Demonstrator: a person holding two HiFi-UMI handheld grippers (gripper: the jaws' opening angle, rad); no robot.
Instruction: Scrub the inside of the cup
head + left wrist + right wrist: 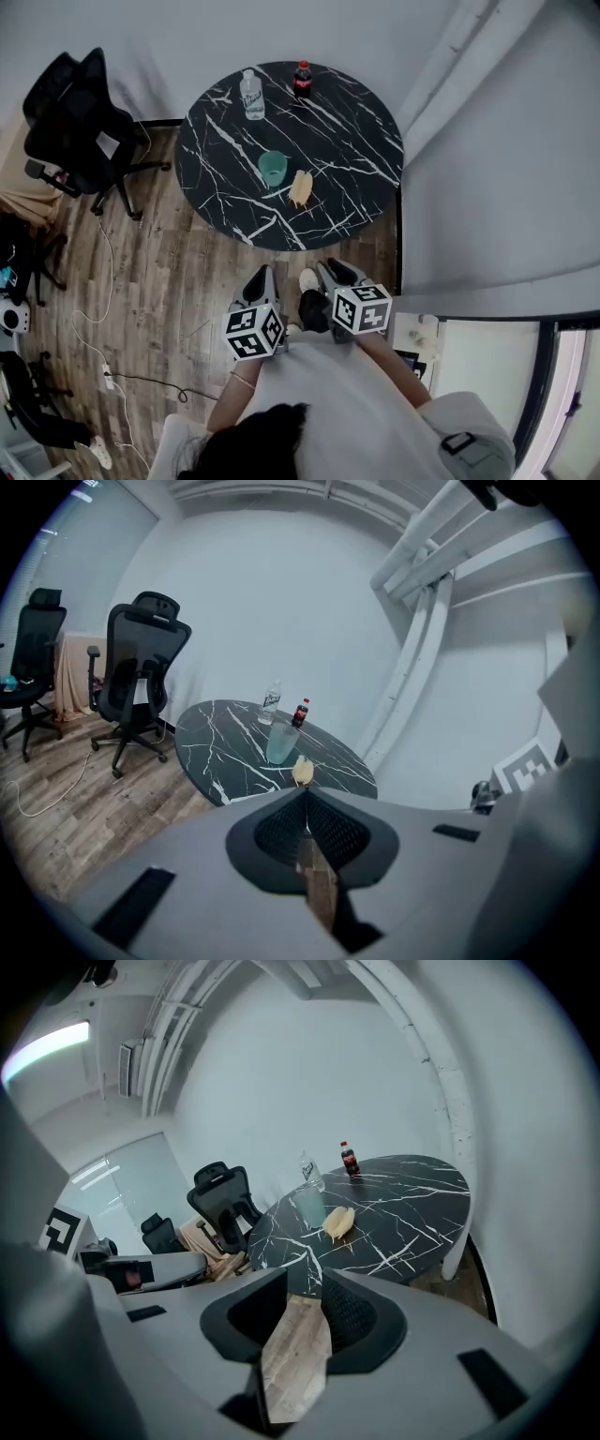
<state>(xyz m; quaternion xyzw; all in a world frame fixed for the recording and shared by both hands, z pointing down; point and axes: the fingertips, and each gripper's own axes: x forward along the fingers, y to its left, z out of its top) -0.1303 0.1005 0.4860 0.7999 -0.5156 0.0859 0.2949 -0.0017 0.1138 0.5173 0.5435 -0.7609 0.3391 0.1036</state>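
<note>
Standing upright on the round black marble desk (347, 141), toward its near edge, the green cup (273, 169) was the object to be scrubbed; its mouth faced up and it appeared empty. A yellow scrubbing pad (300, 187) lay just beside it on the right, apparently not touching. At the far edge of the desk, well apart from the cup, stood a clear water bottle (251, 96) and a cola bottle (302, 80). An office chair (80, 122) stood on the wooden floor (169, 281) to the left.

Both tools were held short of the desk, over the floor, pointing toward it. The left tool (262, 277) had its jaws pressed together with nothing held. The right tool (330, 272) had its jaws partly apart, with only floorboards visible in the gap.

The step in hand was judged to be the approach. To do it well, the left tool would need to open before reaching the cup and then grip the wall firmly, while the right tool took the pad by one end, leaving enough free to reach inside.
</note>
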